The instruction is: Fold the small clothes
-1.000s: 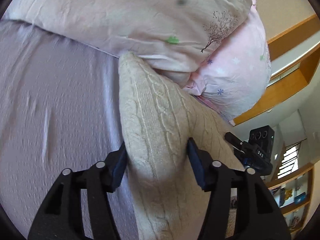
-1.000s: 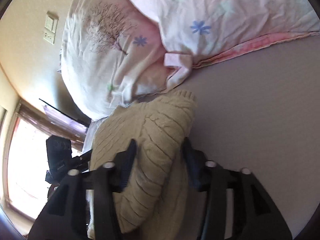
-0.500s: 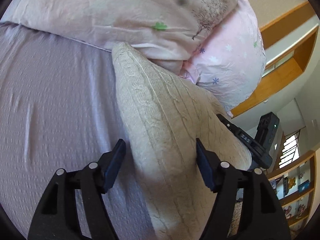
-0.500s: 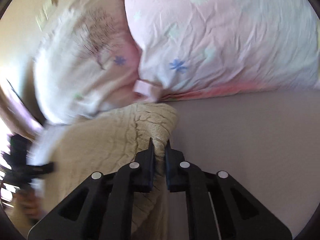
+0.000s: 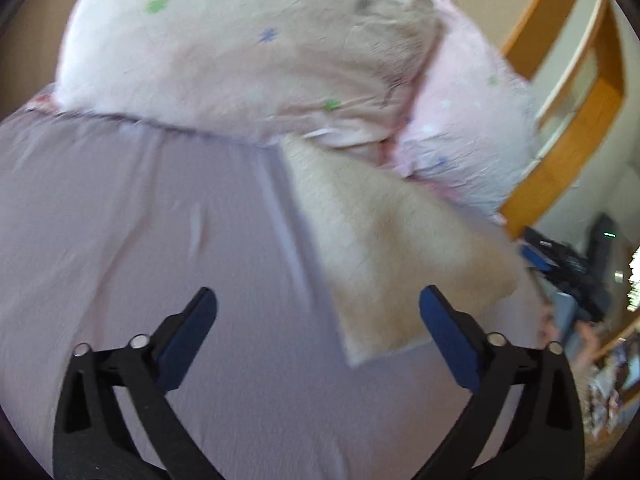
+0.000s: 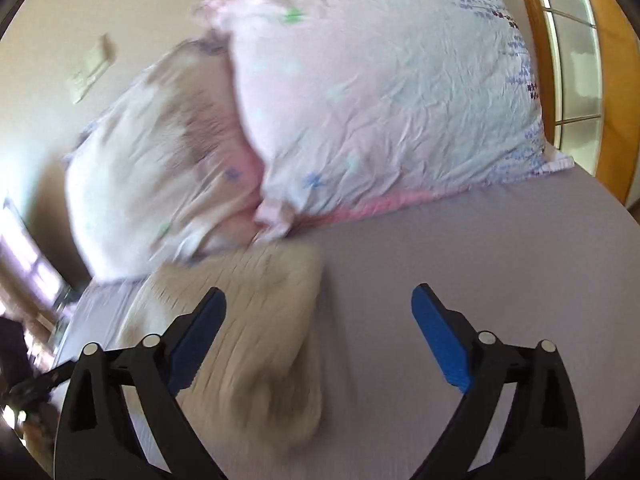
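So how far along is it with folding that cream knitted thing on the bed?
The cream knit lies doubled in a compact bundle on the lilac sheet, against the pillows, so the fold looks done. Nothing is in hand: the left gripper and the right gripper are open, off the cloth. Perhaps tidying remains; blur hides how neat it is.

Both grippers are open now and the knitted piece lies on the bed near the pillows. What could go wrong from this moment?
1. The cream knitted garment has its far edge tucked against the pink pillows, so a next grasp may catch pillow fabric too.
2. In the right view the garment looks bunched, so the fold may come out uneven.
3. The left gripper and right gripper are both open; the garment may slump on the sheet.
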The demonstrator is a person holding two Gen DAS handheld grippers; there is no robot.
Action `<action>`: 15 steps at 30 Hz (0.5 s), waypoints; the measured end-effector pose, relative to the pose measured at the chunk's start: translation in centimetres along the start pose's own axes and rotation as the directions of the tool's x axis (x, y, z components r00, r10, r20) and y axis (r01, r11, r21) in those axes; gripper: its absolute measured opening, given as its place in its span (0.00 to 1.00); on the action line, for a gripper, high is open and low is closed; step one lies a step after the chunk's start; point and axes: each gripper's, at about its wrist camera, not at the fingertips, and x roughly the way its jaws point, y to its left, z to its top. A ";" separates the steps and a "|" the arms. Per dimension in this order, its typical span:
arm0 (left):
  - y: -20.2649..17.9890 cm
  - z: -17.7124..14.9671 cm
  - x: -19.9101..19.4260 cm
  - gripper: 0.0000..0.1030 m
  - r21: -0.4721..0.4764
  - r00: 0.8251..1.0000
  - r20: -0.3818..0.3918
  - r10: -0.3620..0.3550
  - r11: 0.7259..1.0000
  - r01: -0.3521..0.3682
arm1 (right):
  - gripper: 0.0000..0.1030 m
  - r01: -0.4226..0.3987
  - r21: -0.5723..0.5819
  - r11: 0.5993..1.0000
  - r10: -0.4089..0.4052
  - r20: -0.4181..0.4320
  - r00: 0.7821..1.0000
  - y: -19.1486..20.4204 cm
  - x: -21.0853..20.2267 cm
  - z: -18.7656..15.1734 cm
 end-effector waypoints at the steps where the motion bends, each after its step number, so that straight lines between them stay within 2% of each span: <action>1: -0.1 -0.7 -0.1 0.98 -0.012 0.998 -0.009 0.056 0.998 -0.056 | 0.99 -0.005 -0.022 1.000 0.004 -0.016 1.000 0.3 -0.3 -0.9; 2: -0.3 -1.4 -0.1 0.98 -0.020 0.995 -0.022 0.101 0.995 -0.101 | 0.99 -0.002 -0.047 0.999 0.001 -0.030 1.000 1.1 -0.3 -2.0; 5: -1.3 -3.2 0.6 0.98 -0.005 0.986 -0.067 0.153 0.988 -0.154 | 0.99 0.056 -0.144 0.988 -0.064 -0.049 0.997 2.9 -1.6 -5.3; 8: -2.9 -4.3 1.4 0.98 0.068 0.978 -0.080 0.194 0.980 -0.189 | 0.99 0.094 -0.227 0.969 -0.118 -0.093 0.989 4.5 -0.6 -7.9; 11: -4.2 -4.6 2.2 0.98 0.126 0.969 -0.065 0.239 0.965 -0.230 | 0.99 0.137 -0.276 0.951 -0.174 -0.113 0.978 5.7 0.9 -8.6; 15: -5.4 -5.1 4.0 0.98 0.192 0.953 -0.112 0.283 0.947 -0.258 | 0.99 0.145 -0.273 0.951 -0.194 -0.162 0.967 6.4 2.5 -8.7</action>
